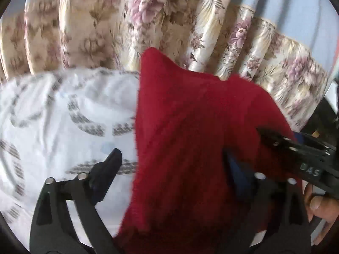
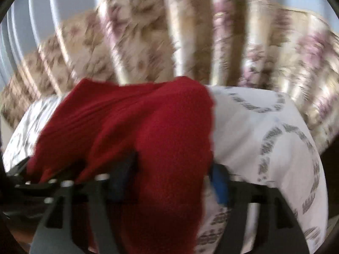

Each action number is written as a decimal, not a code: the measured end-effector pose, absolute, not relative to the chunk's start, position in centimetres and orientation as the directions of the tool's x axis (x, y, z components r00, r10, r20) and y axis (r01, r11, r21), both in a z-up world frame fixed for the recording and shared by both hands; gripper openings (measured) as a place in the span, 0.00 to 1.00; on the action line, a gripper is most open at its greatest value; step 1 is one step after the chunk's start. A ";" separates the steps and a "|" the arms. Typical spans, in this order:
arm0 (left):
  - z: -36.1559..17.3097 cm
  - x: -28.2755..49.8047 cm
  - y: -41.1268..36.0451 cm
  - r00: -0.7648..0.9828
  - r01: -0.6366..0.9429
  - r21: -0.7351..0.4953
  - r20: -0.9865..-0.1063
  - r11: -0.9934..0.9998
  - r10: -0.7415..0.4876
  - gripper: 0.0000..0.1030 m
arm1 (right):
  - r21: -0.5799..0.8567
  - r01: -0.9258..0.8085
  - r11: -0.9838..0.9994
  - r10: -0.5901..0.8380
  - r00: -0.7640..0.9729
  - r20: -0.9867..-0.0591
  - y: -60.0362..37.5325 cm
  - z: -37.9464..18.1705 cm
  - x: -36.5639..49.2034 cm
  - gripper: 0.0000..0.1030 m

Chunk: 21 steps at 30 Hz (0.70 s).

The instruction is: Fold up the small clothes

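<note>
A red knitted garment [image 1: 190, 131] hangs lifted over the white patterned bed sheet [image 1: 53, 116]. In the left wrist view my left gripper [image 1: 173, 160] stands wide open; its left finger [image 1: 110, 165] is bare and the cloth drapes between the jaws over the right finger. The other gripper's black finger [image 1: 286, 144] comes in from the right against the cloth. In the right wrist view the red garment [image 2: 148, 131] drapes between the open jaws of my right gripper [image 2: 171, 169], which has blue pads [image 2: 219, 182]. The view is blurred.
A floral beige curtain [image 1: 148, 21] hangs behind the bed, with a pale blue wall [image 1: 307, 10] above. The white sheet [image 2: 264, 131] covers the bed at the right in the right wrist view. A hand [image 1: 322, 207] shows at the lower right.
</note>
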<state>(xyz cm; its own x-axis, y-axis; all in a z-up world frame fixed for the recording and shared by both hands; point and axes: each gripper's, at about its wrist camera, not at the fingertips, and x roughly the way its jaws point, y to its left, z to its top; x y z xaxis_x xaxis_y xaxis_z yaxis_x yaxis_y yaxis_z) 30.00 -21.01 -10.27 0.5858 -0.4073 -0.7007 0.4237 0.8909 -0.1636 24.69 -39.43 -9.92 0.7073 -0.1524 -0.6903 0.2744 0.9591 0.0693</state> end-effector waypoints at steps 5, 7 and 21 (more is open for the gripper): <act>-8.8 28.8 -17.7 0.653 0.433 -0.058 -0.668 0.899 -0.358 0.97 | 0.028 0.338 0.941 -0.237 0.716 -0.656 -37.9 -9.4 22.9 0.86; -7.5 27.5 -15.8 0.678 0.421 -0.044 -0.648 0.906 -0.347 0.97 | -0.019 0.355 0.935 -0.284 0.714 -0.640 -36.2 -8.3 21.9 0.89; -3.6 21.3 -2.3 0.838 0.241 0.102 -0.524 0.965 -0.154 0.97 | -0.167 0.305 0.938 -0.346 0.769 -0.537 -20.7 -3.4 13.6 0.98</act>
<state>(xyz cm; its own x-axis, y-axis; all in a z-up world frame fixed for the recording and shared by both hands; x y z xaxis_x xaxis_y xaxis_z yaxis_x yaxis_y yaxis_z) 21.28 -2.33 -3.63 0.8377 -0.1535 -0.5241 0.2406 0.9653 0.1019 13.56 -20.71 -3.42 0.7695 -0.3461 -0.5368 0.3049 0.9376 -0.1673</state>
